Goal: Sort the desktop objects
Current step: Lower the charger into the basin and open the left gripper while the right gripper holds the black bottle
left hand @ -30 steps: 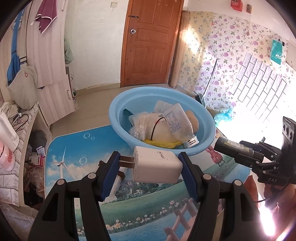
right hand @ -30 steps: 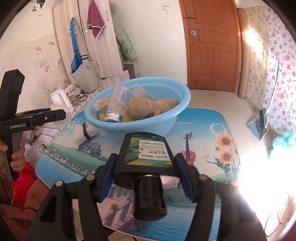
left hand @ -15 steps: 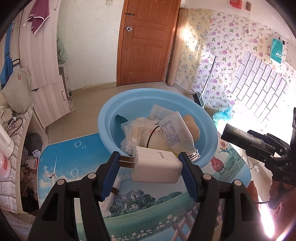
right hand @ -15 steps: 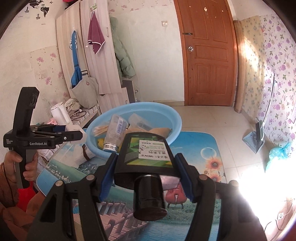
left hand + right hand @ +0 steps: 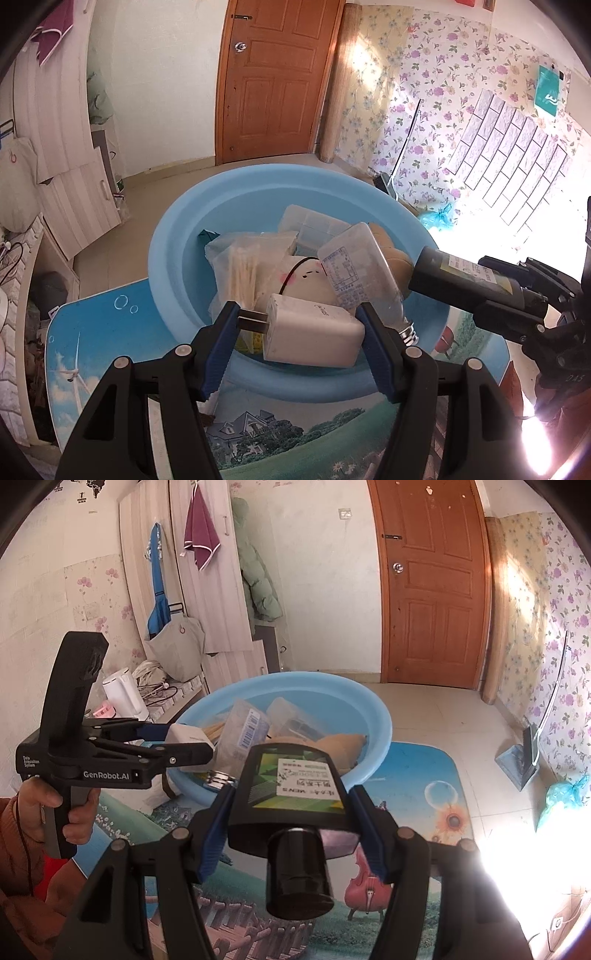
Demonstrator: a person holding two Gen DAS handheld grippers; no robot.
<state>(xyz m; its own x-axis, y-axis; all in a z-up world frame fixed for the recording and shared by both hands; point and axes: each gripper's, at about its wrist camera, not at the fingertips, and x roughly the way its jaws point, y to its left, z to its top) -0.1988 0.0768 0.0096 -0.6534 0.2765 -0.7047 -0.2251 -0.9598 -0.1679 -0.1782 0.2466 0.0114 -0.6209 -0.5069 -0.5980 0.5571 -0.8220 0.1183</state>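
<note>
The white charger (image 5: pixel 312 338) is held crosswise between the blue pads of the left gripper (image 5: pixel 297 341), its metal prongs touching the left pad and its rounded end pressed against the right one. It is now carried over the near rim of the blue basin (image 5: pixel 177 236); a second ago it was seen above the printed table mat (image 5: pixel 92 332), short of the basin, so the carry has been closed to the point of release. In the right wrist view the same charger (image 5: pixel 188 736) is seen just above the basin's near edge.

The black bottle (image 5: pixel 291 794) is clamped across its body by the right gripper (image 5: pixel 291 823), cap toward the camera, label upward. It has been brought nearer as well: in the left wrist view its base (image 5: pixel 465 280) now overlaps the basin's right rim, where earlier it stood clear of it.

Inside the basin, a clear bottle (image 5: pixel 358 273), a bag of cotton swabs (image 5: pixel 240 273), a clear box (image 5: pixel 314 225) and a tan soft item, possibly a plush toy though largely hidden, are already heaped.

It is judged that both items are ready to be dropped; a little more forward travel is advised for the charger so that it clears the rim. The person's hand (image 5: pixel 55 808) is seen on the left handle.
</note>
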